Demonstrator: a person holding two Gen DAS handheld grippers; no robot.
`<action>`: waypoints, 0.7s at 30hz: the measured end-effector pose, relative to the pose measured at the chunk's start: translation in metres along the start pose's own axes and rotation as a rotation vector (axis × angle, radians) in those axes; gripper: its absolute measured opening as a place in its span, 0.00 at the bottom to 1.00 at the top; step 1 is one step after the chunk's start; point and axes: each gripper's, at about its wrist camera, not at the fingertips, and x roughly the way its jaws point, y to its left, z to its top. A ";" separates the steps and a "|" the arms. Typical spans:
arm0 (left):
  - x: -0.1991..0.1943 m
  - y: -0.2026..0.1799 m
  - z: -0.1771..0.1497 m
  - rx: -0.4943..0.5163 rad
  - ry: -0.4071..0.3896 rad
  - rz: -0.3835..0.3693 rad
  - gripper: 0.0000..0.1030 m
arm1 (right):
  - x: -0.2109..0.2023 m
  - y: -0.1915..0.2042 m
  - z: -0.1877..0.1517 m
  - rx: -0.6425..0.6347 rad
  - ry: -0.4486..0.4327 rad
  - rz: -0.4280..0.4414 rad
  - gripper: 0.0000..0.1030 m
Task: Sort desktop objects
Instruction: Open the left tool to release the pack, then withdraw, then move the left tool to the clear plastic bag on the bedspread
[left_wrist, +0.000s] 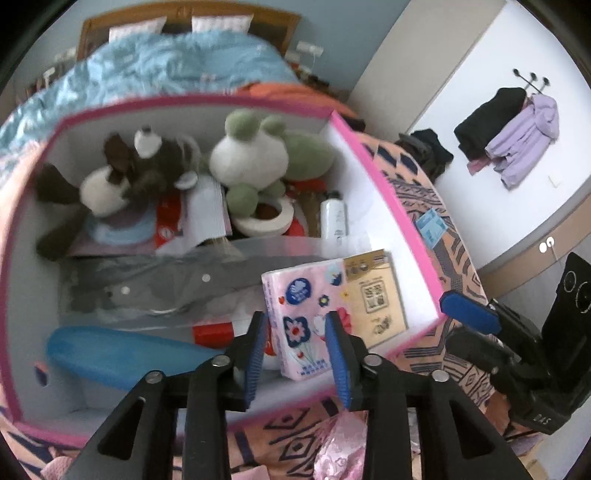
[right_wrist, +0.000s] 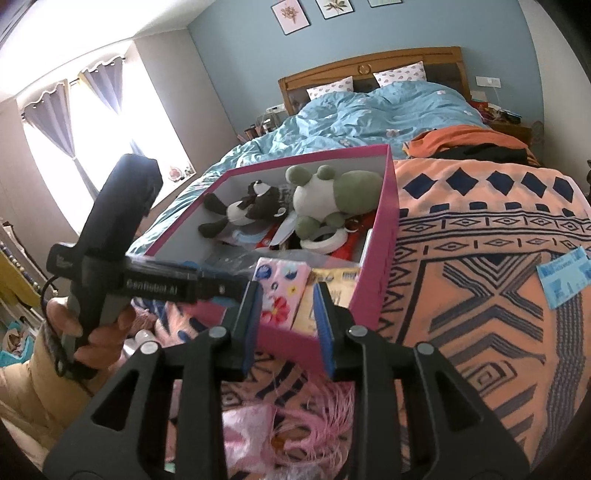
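A pink-rimmed white box (left_wrist: 388, 192) (right_wrist: 388, 229) sits on the patterned blanket. Inside lie a pink tissue pack (left_wrist: 303, 306) (right_wrist: 282, 291), a yellow packet (left_wrist: 376, 291) (right_wrist: 332, 280), a green frog plush (left_wrist: 258, 155) (right_wrist: 332, 195), a dark raccoon plush (left_wrist: 125, 170) (right_wrist: 251, 206), a tape roll (left_wrist: 266, 218), a white bottle (left_wrist: 334, 218) and a blue case (left_wrist: 122, 354). My left gripper (left_wrist: 297, 354) is open just above the tissue pack, holding nothing. My right gripper (right_wrist: 286, 325) is open and empty over the box's near corner.
A blue card (left_wrist: 430, 223) (right_wrist: 565, 277) lies on the blanket (right_wrist: 480, 258) right of the box. Pink fringed fabric (right_wrist: 295, 424) lies near the front. The left gripper's body and hand (right_wrist: 96, 258) stand left of the box. A bed with a blue quilt (right_wrist: 369, 110) lies behind.
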 end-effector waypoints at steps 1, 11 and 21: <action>-0.006 -0.004 -0.003 0.019 -0.026 0.017 0.40 | -0.005 0.002 -0.004 -0.002 -0.002 0.005 0.41; -0.058 -0.074 -0.062 0.285 -0.146 -0.005 0.50 | -0.044 0.018 -0.038 -0.022 -0.020 0.029 0.49; -0.020 -0.109 -0.114 0.393 0.013 -0.057 0.50 | -0.073 -0.001 -0.103 0.090 0.024 -0.061 0.52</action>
